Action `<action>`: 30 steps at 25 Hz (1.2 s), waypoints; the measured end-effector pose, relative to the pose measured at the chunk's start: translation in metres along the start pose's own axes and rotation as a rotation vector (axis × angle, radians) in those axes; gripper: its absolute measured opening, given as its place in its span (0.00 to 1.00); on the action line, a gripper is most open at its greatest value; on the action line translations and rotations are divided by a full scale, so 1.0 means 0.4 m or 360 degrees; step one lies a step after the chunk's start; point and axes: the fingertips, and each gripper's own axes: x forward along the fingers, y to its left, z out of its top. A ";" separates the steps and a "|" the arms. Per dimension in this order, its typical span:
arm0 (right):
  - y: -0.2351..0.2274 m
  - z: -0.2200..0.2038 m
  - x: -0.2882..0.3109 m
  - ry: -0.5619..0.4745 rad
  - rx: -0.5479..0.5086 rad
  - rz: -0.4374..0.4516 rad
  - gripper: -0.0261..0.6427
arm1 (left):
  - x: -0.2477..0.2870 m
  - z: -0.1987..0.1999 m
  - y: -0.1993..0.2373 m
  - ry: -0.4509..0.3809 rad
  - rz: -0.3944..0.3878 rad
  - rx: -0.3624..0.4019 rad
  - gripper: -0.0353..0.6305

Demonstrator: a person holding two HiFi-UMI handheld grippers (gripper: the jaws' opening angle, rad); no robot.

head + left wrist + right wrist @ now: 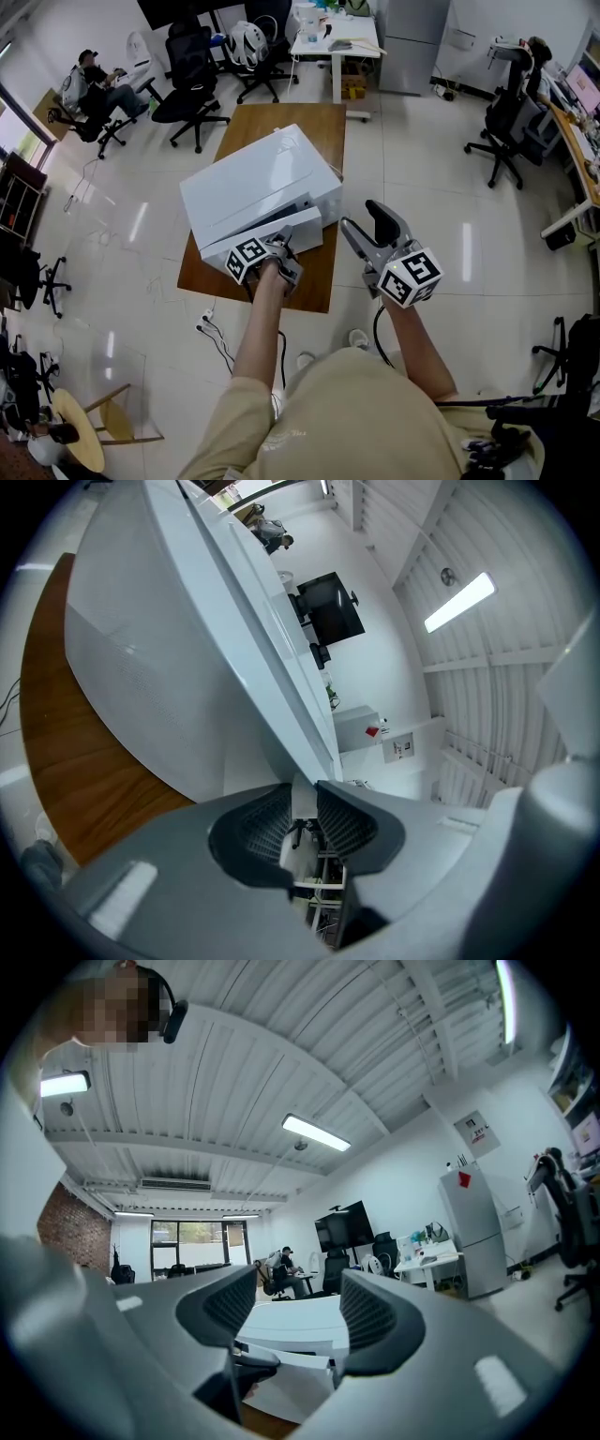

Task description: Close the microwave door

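While my left gripper [304, 810] has its fingers [258, 822] drawn almost together on the thin white free edge of the microwave door [298, 228], my right gripper [291, 1324] hangs off to the right, well apart from the door, its fingers [375, 1321] parted with nothing between them. From the head view the door stands ajar, swung a little way out from the front of the microwave [267, 173], which sits at an angle on the near part of the wooden counter [309, 131]. Beyond the counter are office chairs and a seated person [94, 84] far back in the room, none of them in my way. I judge the closing swing is the step in hand and not yet finished, since there is a gap at the door's front. Next I should carry the pinched edge round its arc toward the microwave's face, then let go and press on the door's outer panel, or my fingers may be caught in the seam. The microwave may slide, so my right gripper could steady it.
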 end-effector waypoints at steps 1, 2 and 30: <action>0.003 -0.004 -0.001 0.0000 -0.0002 -0.0002 0.44 | 0.003 0.008 0.005 0.0005 -0.0010 -0.0003 0.19; 0.006 -0.008 -0.003 0.0000 -0.0004 -0.0006 0.44 | 0.005 0.017 0.011 0.0008 -0.0021 -0.0005 0.19; 0.067 -0.052 0.045 0.0030 0.0090 0.0105 0.44 | -0.088 -0.013 -0.061 0.0090 -0.0309 0.0132 0.21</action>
